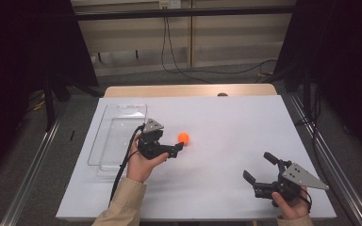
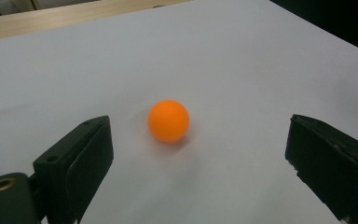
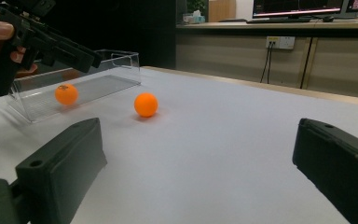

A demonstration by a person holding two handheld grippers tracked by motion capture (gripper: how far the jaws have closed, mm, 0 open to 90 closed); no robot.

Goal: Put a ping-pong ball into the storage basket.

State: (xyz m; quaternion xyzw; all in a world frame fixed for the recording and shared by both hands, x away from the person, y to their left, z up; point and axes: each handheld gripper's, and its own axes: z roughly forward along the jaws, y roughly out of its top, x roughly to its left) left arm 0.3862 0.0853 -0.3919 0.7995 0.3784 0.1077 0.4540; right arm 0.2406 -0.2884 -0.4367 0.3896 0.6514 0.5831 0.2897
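A small, smooth, bright orange ball [image 2: 168, 120] rests on the white surface [image 2: 242, 60] just ahead of the left claw [image 1: 179, 147], whose jaws are spread wide, ungrasping. The right claw [image 1: 259, 165], well apart, also gapes released.

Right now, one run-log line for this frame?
left hand-held gripper: open, near ball, not touching | ball: orange, on table | clear tray: left of ball | right hand-held gripper: open, apart
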